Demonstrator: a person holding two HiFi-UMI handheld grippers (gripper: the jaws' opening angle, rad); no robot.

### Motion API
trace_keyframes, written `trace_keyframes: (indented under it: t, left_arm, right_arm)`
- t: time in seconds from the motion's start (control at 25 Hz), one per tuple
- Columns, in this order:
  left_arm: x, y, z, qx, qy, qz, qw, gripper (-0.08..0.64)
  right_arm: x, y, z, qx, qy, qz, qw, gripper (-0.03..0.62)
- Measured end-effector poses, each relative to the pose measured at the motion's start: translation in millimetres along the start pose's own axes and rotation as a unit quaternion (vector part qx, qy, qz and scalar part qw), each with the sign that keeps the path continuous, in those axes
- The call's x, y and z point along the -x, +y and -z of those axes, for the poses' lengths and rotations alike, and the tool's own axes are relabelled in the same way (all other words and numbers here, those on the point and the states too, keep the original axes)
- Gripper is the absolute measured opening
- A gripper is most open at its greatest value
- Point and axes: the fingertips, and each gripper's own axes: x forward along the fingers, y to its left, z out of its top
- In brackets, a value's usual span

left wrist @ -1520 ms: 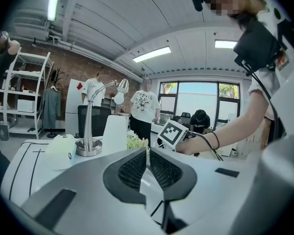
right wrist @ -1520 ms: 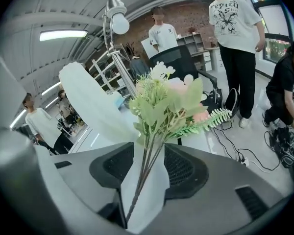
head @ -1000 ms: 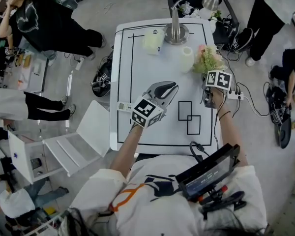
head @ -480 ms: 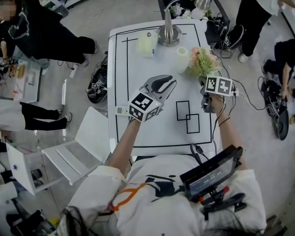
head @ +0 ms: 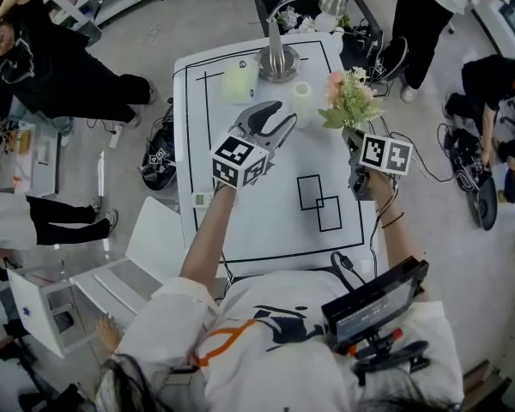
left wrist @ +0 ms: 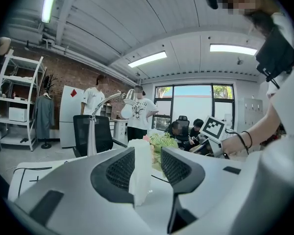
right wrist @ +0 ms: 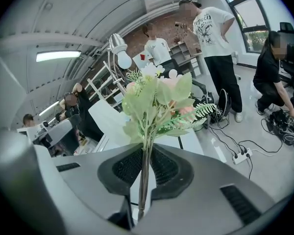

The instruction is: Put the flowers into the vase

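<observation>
While pinched in right gripper (right wrist: 146,175), flowers (right wrist: 157,99): pink blooms, green fern.

On the table (head: 266,221), the vase (head: 302,101) stands just before the lamp (head: 278,58); the flowers (head: 350,101) are to its right, with 2 overlapping squares (head: 319,202) nearer the person.

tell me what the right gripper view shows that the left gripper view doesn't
Only the right gripper view: the right gripper shut on the stems of the flowers, its jaws having just been closing. Only the left gripper view: the white vase between the jaws of the left gripper, which have just been opening and do not seem to press it. Both: the desk lamp and the flowers.
</observation>
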Motion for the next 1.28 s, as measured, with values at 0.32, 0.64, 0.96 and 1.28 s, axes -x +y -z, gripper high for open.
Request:
trace_keyframes:
  t: [0.32,0.64,0.96,1.28]
  left_arm:
    - [-22.6,18.7,-0.6,-0.001,0.006,0.001,1.0000,0.220]
    - [-50.9,19.4,-1.6,-0.013,0.021,0.027,0.9993,0.314]
    - [-76.2,14.0,9.0,-0.044,0.065,0.043,0.9960,0.313]
    - [-80.1,13.9,19.4,-0.048,0.069,0.040,0.9956,0.265]
  right_arm:
    - [27.5,27.1,-35.8,0.020,-0.037,-0.036,0.998,0.044]
    - [37.9,58.4,-80.2,0.075,-0.065,-0.059,0.993,0.044]
    - [44.7,89.8,-105.6,0.099,-0.082,-0.098,0.987,0.044]
    - [33.5,109.9,-120.3,0.108,-0.104,-0.140,0.979,0.044]
